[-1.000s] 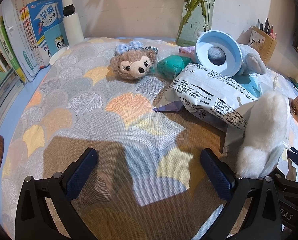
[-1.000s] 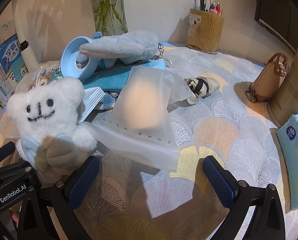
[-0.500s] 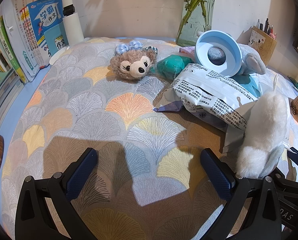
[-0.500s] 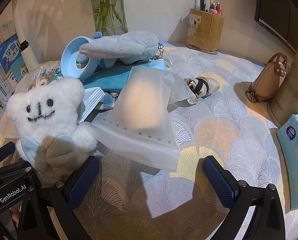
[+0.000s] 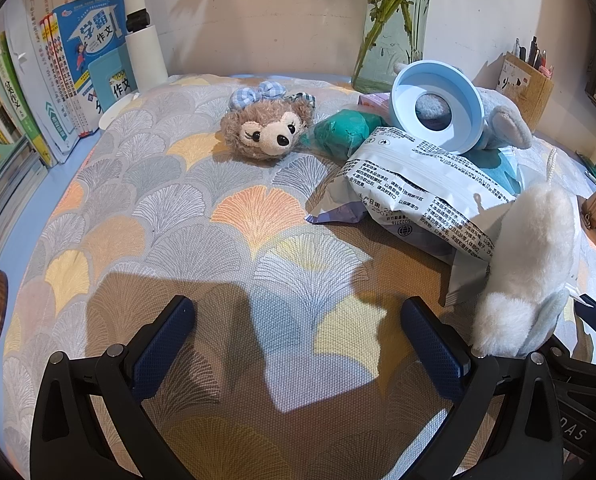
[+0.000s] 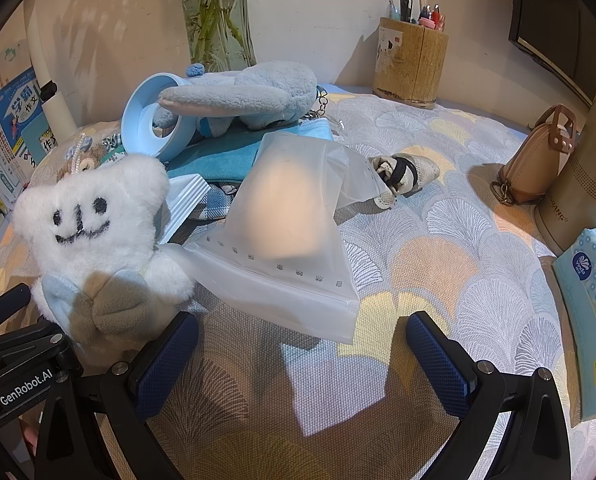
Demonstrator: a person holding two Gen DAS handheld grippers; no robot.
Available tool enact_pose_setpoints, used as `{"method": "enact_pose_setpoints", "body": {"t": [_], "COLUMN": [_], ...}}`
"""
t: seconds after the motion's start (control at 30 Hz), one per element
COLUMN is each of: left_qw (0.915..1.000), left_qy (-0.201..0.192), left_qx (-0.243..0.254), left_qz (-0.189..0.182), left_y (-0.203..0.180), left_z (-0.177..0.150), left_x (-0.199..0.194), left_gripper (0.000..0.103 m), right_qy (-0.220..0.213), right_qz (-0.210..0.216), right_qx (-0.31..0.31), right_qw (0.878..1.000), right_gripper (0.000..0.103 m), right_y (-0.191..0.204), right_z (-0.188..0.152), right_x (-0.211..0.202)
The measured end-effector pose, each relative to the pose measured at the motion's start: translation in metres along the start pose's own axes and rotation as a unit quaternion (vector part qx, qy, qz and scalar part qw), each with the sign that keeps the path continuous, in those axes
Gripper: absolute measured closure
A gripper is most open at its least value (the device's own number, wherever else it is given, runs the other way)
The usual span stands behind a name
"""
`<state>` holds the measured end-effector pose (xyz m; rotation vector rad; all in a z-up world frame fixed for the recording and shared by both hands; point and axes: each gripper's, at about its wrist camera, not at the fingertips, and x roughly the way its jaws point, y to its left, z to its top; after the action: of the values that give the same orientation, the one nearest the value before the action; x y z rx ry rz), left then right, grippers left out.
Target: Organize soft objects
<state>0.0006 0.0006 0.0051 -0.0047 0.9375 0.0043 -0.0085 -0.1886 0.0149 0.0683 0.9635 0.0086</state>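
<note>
A white plush bear (image 6: 98, 240) stands between my two grippers; it also shows at the right of the left wrist view (image 5: 526, 272). A brown bear head with a blue bow (image 5: 266, 130) lies at the far middle. A grey-blue plush (image 6: 242, 96) lies in a pile with a blue ring (image 5: 436, 106), a teal cloth (image 6: 222, 156) and a printed wipes pack (image 5: 418, 188). A frosted zip bag (image 6: 290, 232) lies ahead of my right gripper (image 6: 298, 364). My left gripper (image 5: 298, 348) and my right gripper are both open and empty above the patterned cloth.
Books (image 5: 58, 80) stand at the left, with a white lamp post (image 5: 142, 40) and a glass vase (image 5: 394, 28) at the back. A pen holder (image 6: 410, 60), small tan bag (image 6: 538, 164), tissue pack (image 6: 590, 312) and a small shoe (image 6: 406, 172) are at the right.
</note>
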Motion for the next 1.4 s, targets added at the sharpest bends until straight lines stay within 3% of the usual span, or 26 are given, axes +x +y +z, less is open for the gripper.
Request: {"method": "enact_pose_setpoints", "body": {"t": [0.93,1.1,1.2,1.27,1.33,1.4], "left_qw": [1.0000,0.9974,0.9949,0.9914,0.9918,0.9930], "left_qy": [0.001,0.023,0.033,0.021,-0.004,-0.024], "left_qx": [0.000,0.052,0.032,0.010,0.023,0.053], "left_qz": [-0.003,-0.044,-0.090,-0.129,-0.125,-0.103], "left_y": [0.000,0.005,0.016,0.016,0.003,-0.019], "left_z": [0.000,-0.014,-0.024,-0.024,-0.019,-0.017], "left_x": [0.001,-0.015,-0.038,-0.052,-0.064,-0.070], "left_gripper": [0.000,0.000,0.001,0.001,0.001,0.001], "right_qy": [0.005,0.028,0.032,0.029,0.028,0.009], "right_qz": [0.003,0.053,0.096,0.161,0.200,0.195], "right_qx": [-0.002,-0.055,-0.067,-0.025,0.018,0.031], "right_qw": [1.000,0.997,0.993,0.986,0.979,0.980], "right_gripper": [0.000,0.000,0.000,0.000,0.000,0.000], "right_y": [0.000,-0.010,-0.026,-0.049,-0.067,-0.074], "right_z": [-0.002,-0.020,-0.032,-0.029,-0.019,-0.005], "right_x": [-0.001,-0.018,-0.031,-0.037,-0.037,-0.040]}}
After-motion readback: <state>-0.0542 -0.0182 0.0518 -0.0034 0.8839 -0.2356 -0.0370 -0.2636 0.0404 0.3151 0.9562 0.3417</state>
